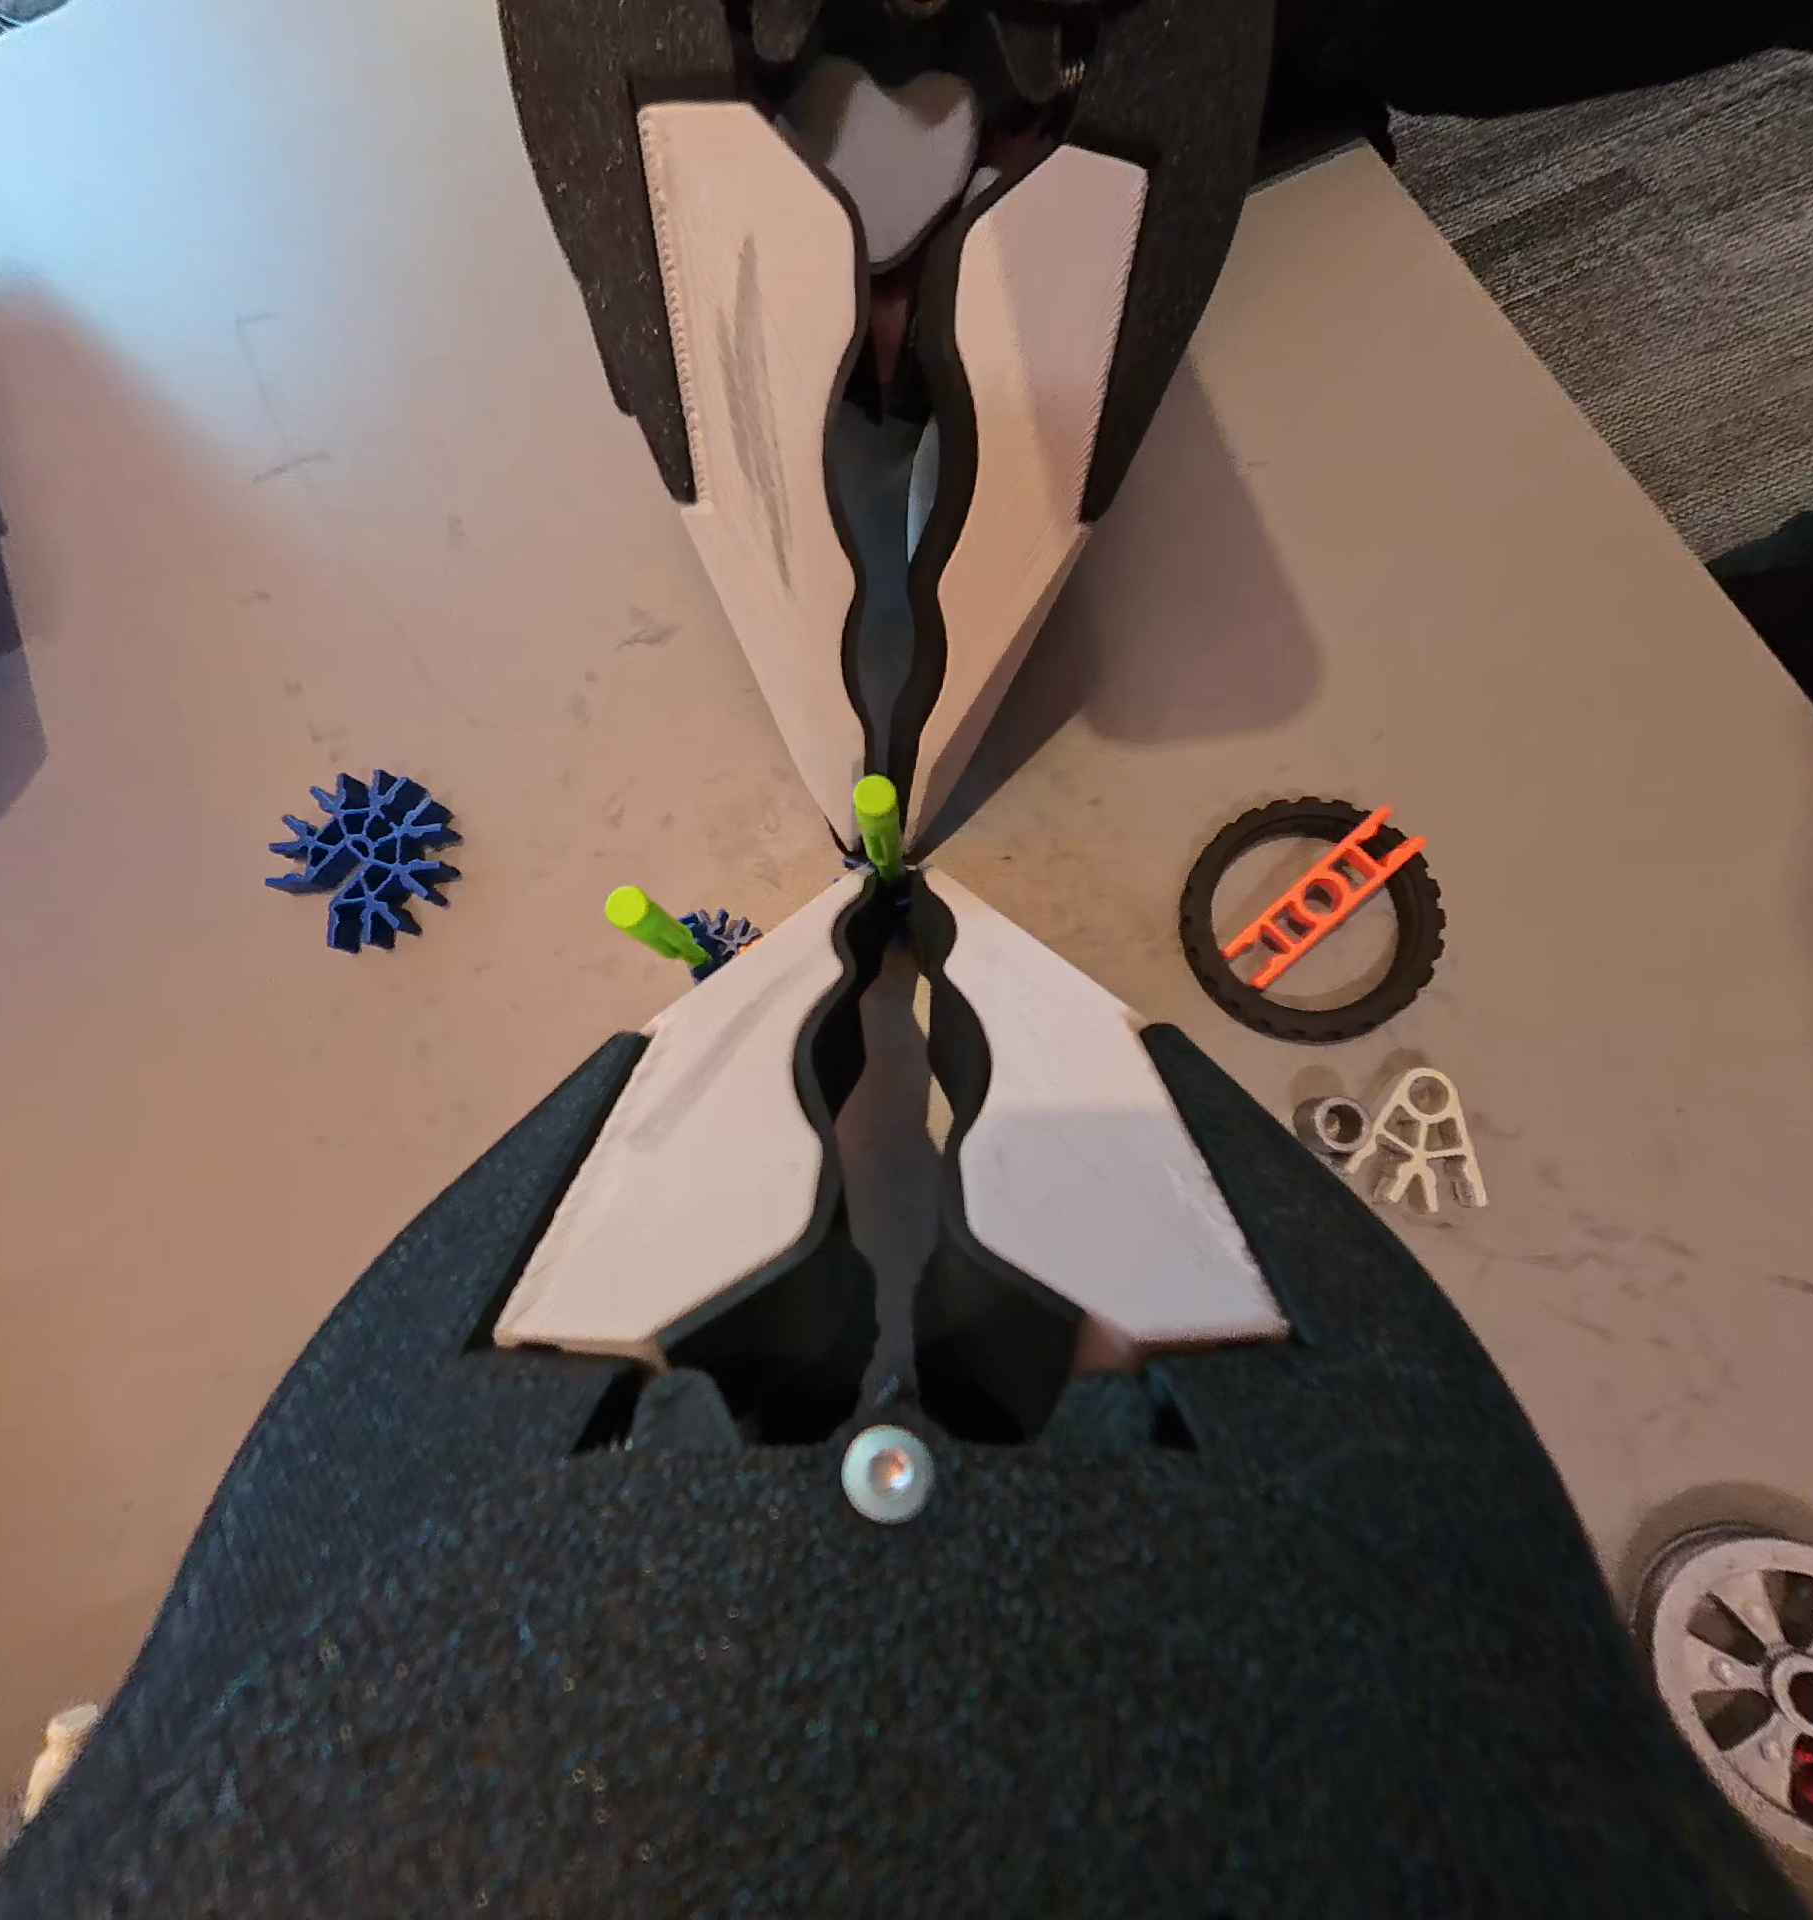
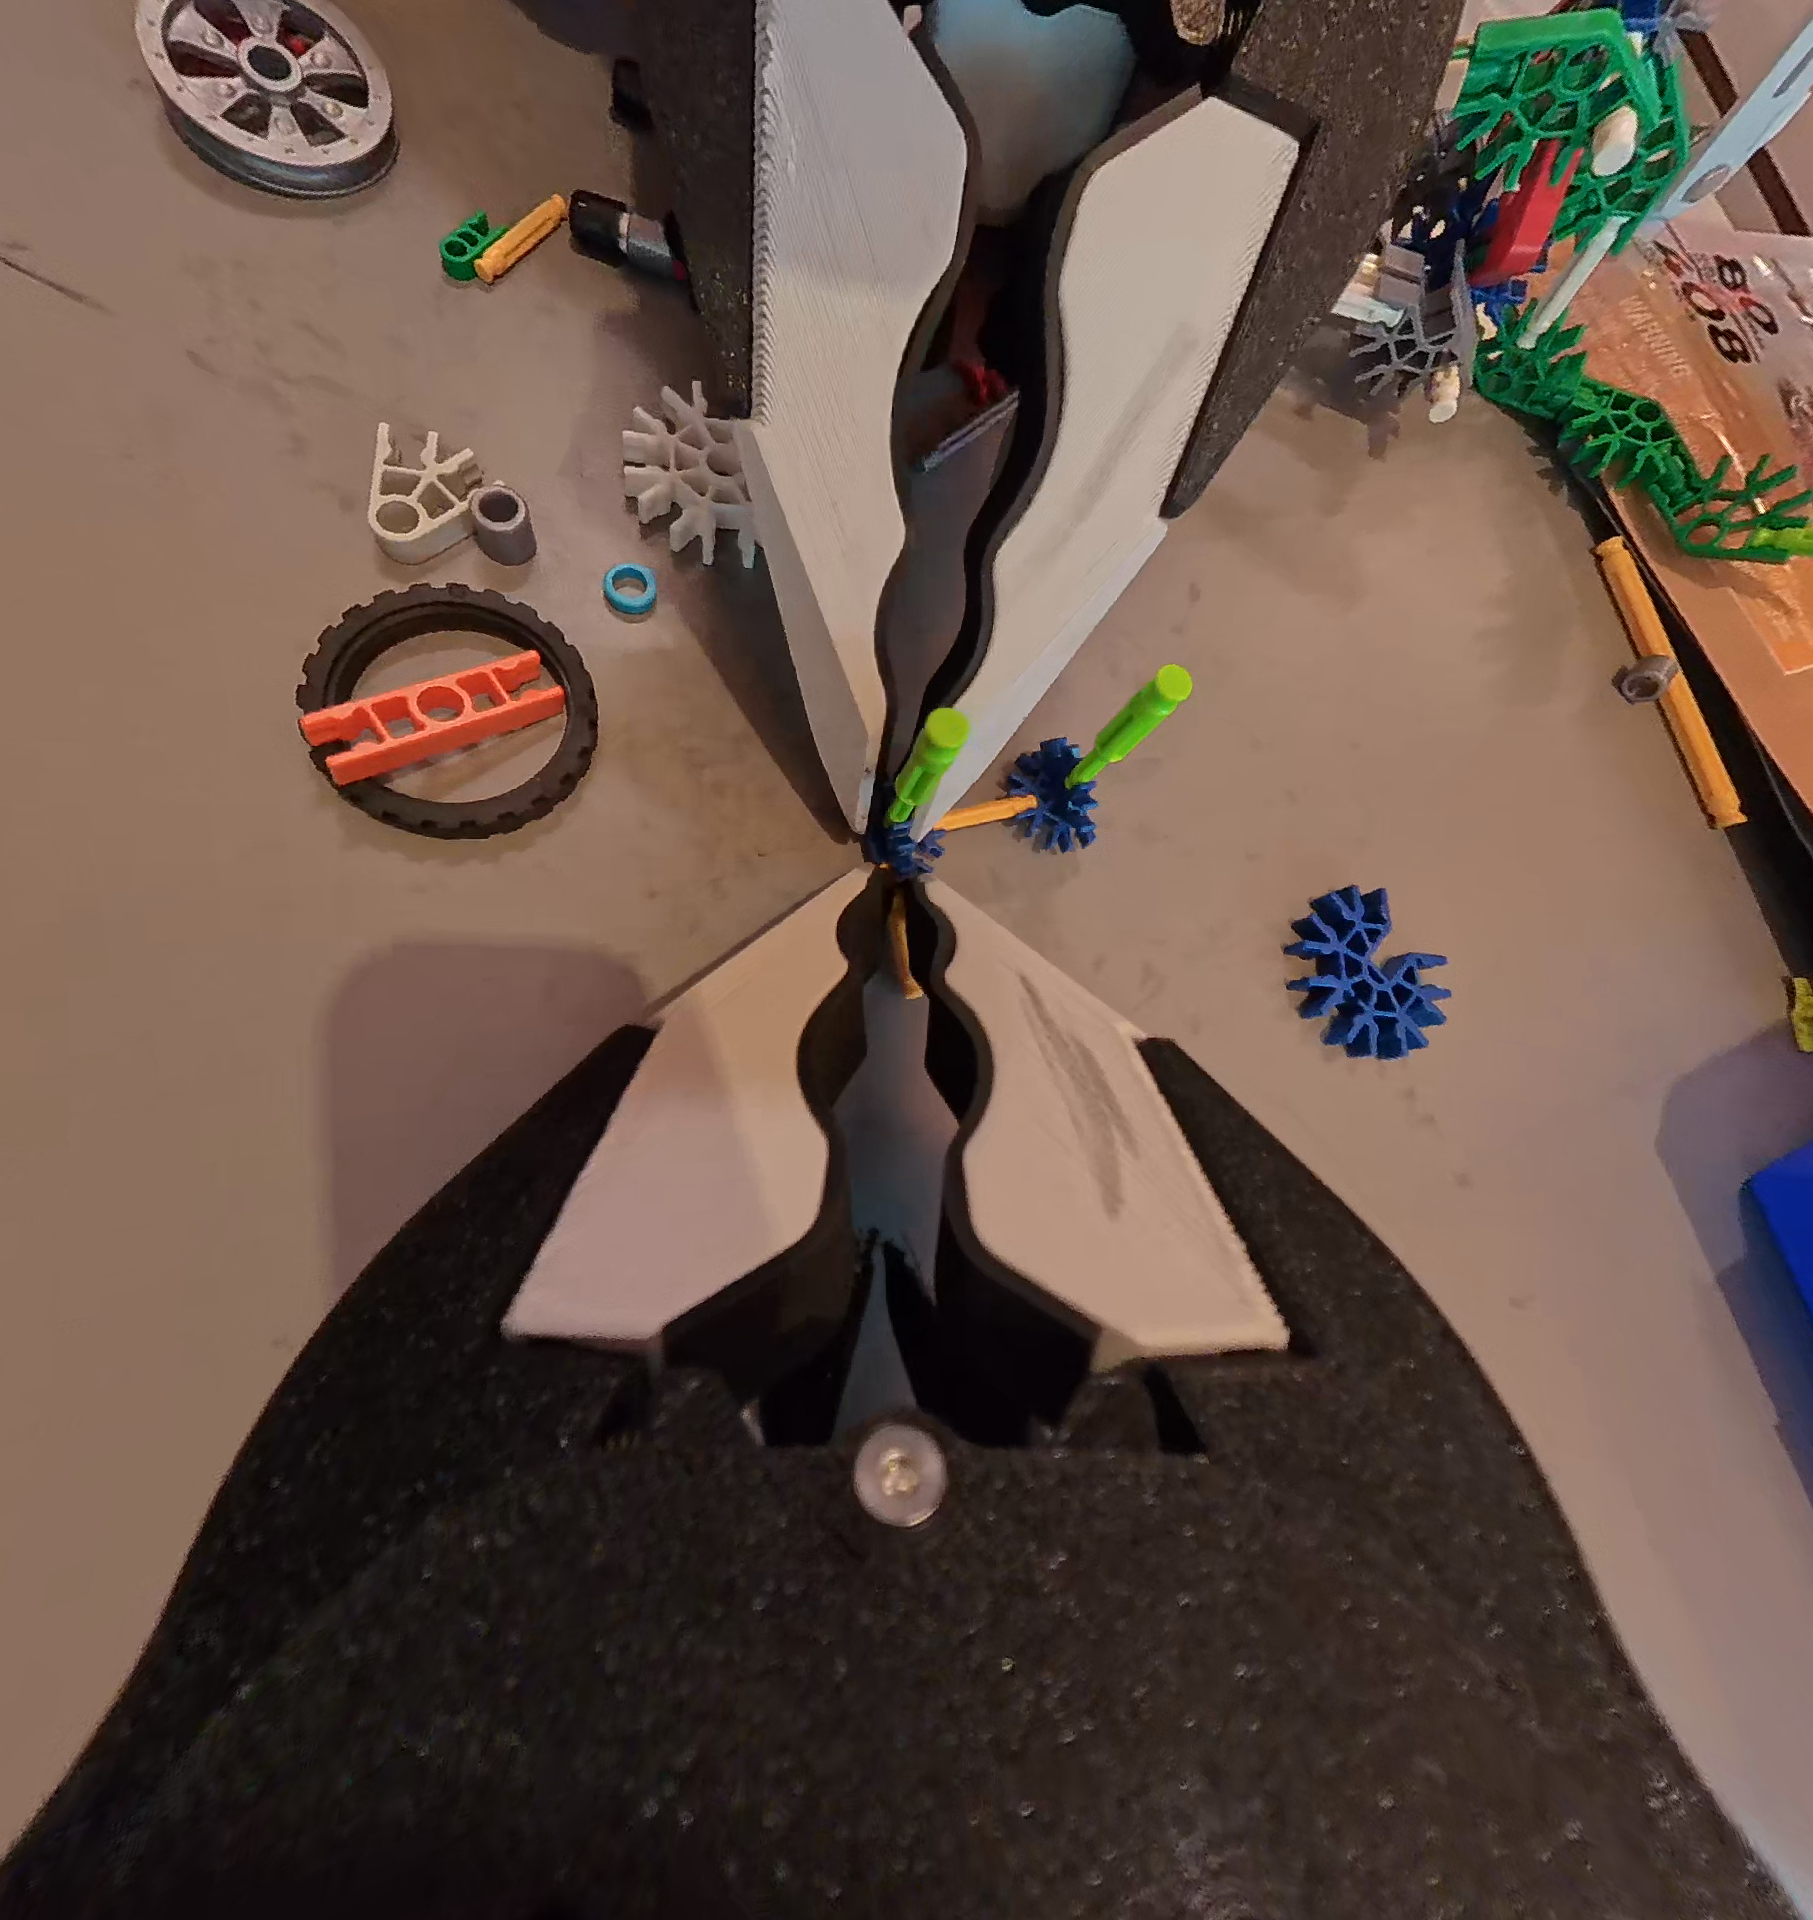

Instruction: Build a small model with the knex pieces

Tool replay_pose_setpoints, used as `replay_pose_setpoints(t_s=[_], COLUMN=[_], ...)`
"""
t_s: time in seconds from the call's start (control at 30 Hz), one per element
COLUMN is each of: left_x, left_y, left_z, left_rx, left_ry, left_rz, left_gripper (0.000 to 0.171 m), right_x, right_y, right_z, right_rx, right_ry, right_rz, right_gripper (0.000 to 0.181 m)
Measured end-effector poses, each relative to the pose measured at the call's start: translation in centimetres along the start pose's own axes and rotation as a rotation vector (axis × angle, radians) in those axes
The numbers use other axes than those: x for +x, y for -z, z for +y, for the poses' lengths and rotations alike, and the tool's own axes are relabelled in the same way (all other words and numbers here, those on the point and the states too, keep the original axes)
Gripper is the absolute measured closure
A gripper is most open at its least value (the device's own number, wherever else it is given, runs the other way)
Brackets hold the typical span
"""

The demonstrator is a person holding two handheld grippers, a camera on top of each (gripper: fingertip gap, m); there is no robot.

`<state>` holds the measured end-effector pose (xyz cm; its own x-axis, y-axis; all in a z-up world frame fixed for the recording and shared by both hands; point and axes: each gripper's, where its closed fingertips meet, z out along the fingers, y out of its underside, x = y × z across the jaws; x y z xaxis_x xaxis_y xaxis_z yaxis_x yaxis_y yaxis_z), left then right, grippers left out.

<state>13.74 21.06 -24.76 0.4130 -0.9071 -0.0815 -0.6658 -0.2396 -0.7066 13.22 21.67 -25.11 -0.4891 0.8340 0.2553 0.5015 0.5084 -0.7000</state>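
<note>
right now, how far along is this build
Joined: two blue connectors on an orange rod, a green rod in each. In hand: left gripper shut on one connector, right gripper on a second orange rod beside it. Loose: blue pair, tyre.

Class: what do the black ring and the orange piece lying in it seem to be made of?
Black ring: probably rubber, matte, with a knobbly tyre-like tread round its rim. Orange piece: likely rigid moulded plastic, smooth and slightly glossy, with crisp cut-out holes.

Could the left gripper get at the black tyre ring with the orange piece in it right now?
Probably not: the left gripper looks shut on the blue connector assembly. The path to the tyre ring looks clear.
</note>
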Motion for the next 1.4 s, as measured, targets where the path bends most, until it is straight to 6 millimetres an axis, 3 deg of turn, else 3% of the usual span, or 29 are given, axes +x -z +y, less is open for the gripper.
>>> replay_pose_setpoints(t_s=[0.97, 1.4], left_x=[-0.10, -0.09], left_y=[0.00, -0.03], left_z=[0.01, -0.05], left_rx=[0.014, 0.012], left_ry=[-0.007, -0.026], left_rz=[0.061, 0.052], left_gripper=[0.171, 0.171], right_x=[0.05, 0.14], right_y=[0.09, 0.01], right_z=[0.22, 0.21], right_rx=[0.015, -0.151], right_ry=[-0.003, 0.193], right_rz=[-0.157, -0.094], right_gripper=[0.181, 0.181])
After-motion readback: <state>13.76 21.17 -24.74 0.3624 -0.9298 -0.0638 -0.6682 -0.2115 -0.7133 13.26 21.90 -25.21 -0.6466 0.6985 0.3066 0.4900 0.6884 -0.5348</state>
